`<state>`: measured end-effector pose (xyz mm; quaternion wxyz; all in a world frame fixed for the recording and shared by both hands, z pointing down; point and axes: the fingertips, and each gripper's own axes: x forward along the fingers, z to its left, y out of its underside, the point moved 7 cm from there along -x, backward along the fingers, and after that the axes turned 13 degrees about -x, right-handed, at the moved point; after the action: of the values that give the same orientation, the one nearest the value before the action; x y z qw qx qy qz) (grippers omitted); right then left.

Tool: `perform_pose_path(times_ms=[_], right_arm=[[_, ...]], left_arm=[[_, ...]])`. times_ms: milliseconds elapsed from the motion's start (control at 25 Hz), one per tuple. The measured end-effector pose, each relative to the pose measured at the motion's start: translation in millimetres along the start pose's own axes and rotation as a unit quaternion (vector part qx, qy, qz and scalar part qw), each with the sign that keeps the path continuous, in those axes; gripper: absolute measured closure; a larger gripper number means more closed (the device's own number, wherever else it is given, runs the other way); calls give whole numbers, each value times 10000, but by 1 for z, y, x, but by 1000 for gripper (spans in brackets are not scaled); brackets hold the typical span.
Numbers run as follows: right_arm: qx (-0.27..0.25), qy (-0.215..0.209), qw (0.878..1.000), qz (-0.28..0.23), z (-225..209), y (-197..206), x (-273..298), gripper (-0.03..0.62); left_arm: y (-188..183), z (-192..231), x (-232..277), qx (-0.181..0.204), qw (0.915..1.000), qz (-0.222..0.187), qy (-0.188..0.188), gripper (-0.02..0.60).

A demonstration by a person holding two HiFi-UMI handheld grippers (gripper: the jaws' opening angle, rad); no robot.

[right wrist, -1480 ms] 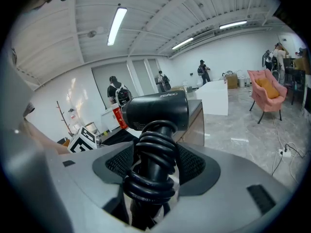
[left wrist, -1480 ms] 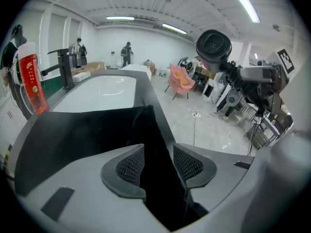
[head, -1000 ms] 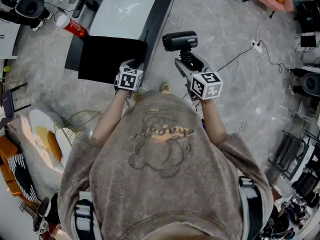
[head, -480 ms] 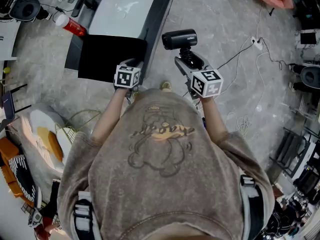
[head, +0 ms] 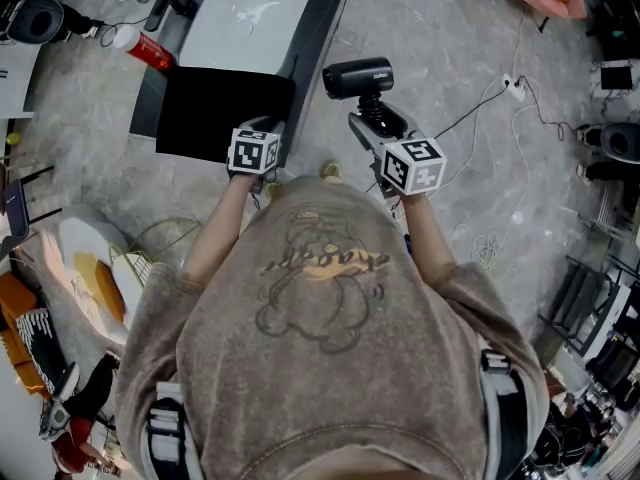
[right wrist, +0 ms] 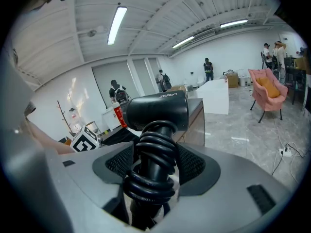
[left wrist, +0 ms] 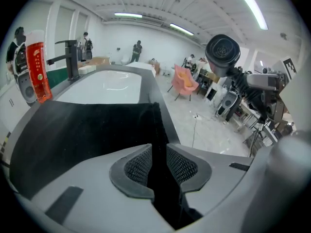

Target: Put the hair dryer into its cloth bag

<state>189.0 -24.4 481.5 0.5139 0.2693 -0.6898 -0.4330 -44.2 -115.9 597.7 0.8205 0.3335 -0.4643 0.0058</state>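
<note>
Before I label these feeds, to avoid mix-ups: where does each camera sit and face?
Head view: on the person's head, facing steeply down; brown T-shirt, forearms show.
Left gripper view: on the left gripper, facing the black cloth bag; jaws, just closing, pinch its edge.
Right gripper view: on the right gripper, facing the gripped black hair dryer.
All show the dryer.

Bright, even white light from the ceiling strip lights (left wrist: 248, 6) casts only soft shadows and leaves the cloth bag (head: 222, 113) a featureless black (both gripper views bend hard and darken at their round edges), while the head view stays sharp.
</note>
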Motion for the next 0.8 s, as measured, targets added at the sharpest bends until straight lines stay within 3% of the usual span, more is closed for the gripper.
perform_pose_path(times_ms=[240, 480, 800], right_arm=[[-7, 1, 10000, -3, 1, 1, -1, 321], [-36, -25, 10000, 26, -1, 2, 0, 321], [-154, -166, 9997, 111, 1, 5, 3, 321]], left_arm=[[-3, 6, -5, -211, 9997, -139, -36, 535], [-13, 6, -19, -478, 9981, -365, 142, 541], [-39, 7, -54, -1064, 9892, -903, 438, 543]])
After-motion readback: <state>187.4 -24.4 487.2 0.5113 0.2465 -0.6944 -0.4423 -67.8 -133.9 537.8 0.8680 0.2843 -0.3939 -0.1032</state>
